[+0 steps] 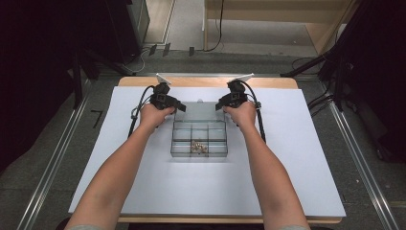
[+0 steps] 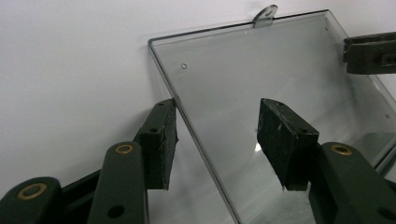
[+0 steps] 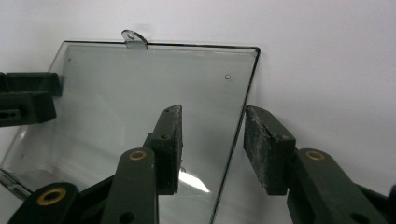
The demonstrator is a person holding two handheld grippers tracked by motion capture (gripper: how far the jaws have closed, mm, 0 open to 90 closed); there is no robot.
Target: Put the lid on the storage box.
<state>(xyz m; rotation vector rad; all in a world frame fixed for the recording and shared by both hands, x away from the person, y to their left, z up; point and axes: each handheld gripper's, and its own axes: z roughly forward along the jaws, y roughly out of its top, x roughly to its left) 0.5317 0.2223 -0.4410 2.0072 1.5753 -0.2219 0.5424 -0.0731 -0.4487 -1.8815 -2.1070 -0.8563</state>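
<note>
Fingers [image 2: 287, 140] of both grippers parted, unclamped, straddling opposite side edges of flat-lying clear lid [image 1: 198, 111], positioned for closing.

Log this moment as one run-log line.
stage: lid of box lies open | left gripper: open, straddling lid edge | right gripper: open, straddling opposite edge | small parts in box

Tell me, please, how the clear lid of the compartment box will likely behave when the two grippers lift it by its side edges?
The clear lid looks thin, flat and rigid, so it will probably stay stiff, not sag. Its glossy surface may slip between the pads. It seems joined to the compartment box at one edge, so it would likely swing rather than come free.
</note>
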